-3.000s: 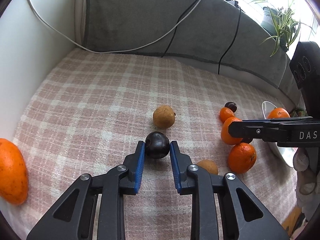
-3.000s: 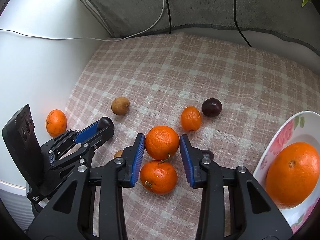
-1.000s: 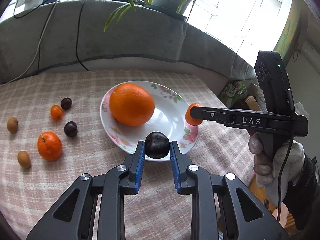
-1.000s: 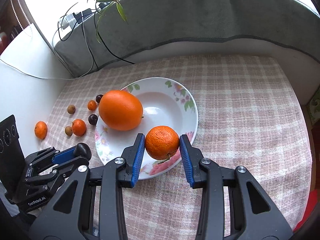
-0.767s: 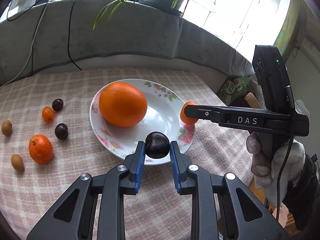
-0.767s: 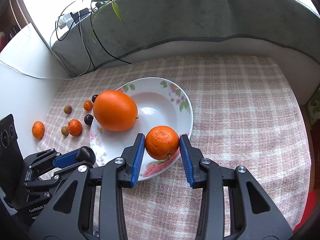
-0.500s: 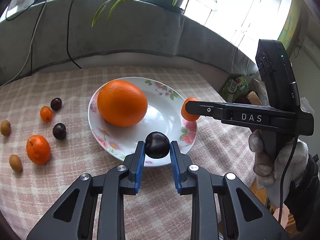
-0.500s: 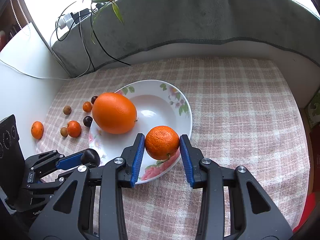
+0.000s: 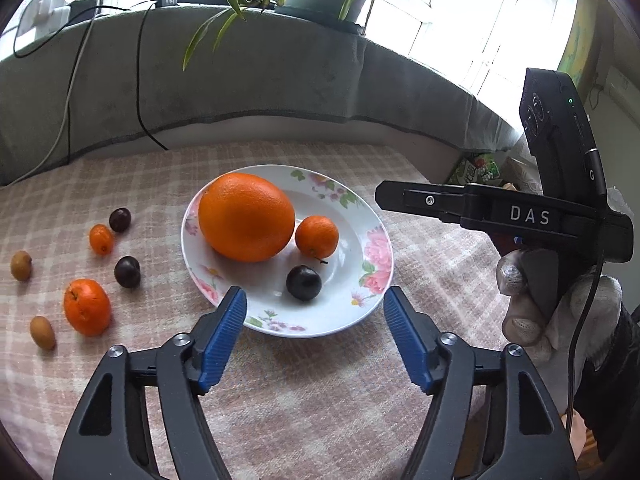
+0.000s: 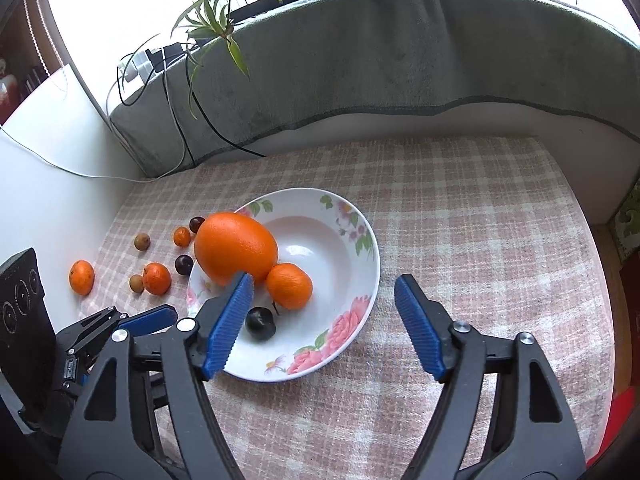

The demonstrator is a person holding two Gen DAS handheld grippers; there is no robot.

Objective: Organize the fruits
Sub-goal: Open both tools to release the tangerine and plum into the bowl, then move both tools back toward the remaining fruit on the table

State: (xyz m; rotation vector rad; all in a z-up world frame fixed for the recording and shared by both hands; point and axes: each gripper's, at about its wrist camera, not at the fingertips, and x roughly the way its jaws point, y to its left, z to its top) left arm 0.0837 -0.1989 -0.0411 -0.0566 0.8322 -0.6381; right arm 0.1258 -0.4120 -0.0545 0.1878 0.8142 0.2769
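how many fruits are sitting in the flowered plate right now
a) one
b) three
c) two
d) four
b) The plate holds three: the large orange, a small mandarin beside it and a dark plum in front. The left gripper and the right gripper are both open with nothing between their fingers.

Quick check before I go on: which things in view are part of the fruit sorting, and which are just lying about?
Job:
- floral plate holding large orange, mandarin, dark plum
- loose on the cloth: mandarin, small orange fruit, two plums, two brown fruits
- left gripper and right gripper, both open

Lying about:
- potted plant
- cables
- grey cover
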